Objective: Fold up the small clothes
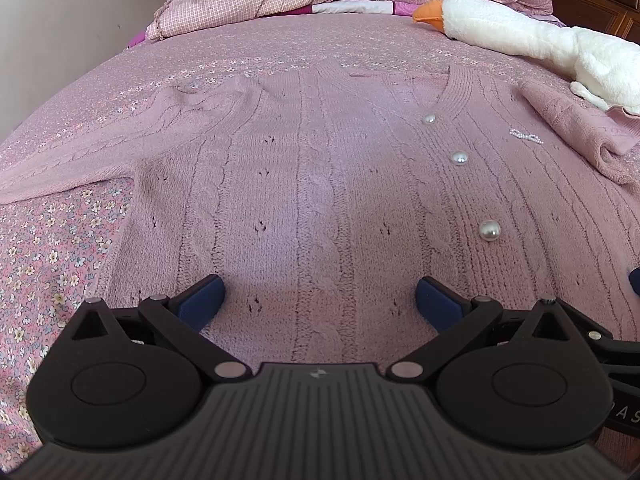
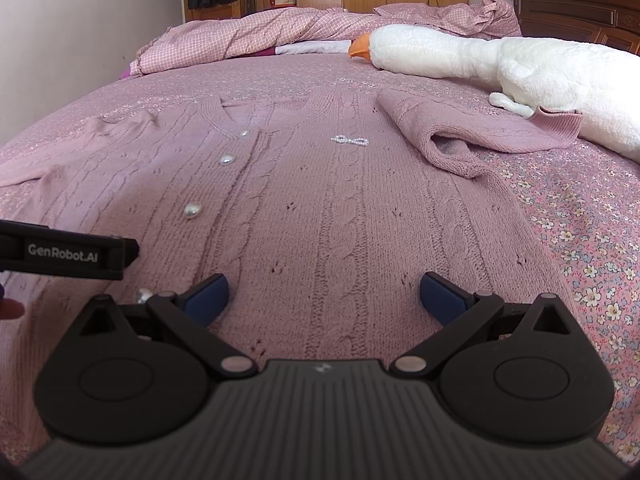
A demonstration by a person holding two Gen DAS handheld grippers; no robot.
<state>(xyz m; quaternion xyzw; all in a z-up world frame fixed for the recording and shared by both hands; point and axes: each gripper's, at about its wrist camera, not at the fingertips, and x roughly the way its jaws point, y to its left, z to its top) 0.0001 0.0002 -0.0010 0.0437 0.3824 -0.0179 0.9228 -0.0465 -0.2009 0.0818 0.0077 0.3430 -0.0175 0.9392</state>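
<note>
Your left fingers [image 1: 320, 298] gape wide, empty, low over the cardigan [image 1: 320, 184] spread flat on the bed [image 1: 60, 248]; from the right, your right fingers [image 2: 324, 296] gape likewise, one sleeve [image 2: 452, 136] already folded inward, the rest unfolded

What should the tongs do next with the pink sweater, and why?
Probably lower both open tongs, left and right, and pinch the cardigan hem below them. It lies flat, buttons up, one sleeve already folded in.

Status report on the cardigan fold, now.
Left gripper open, right gripper open, both empty. Pink cardigan flat, one sleeve folded in. Plush goose touching sleeve cuff.
</note>
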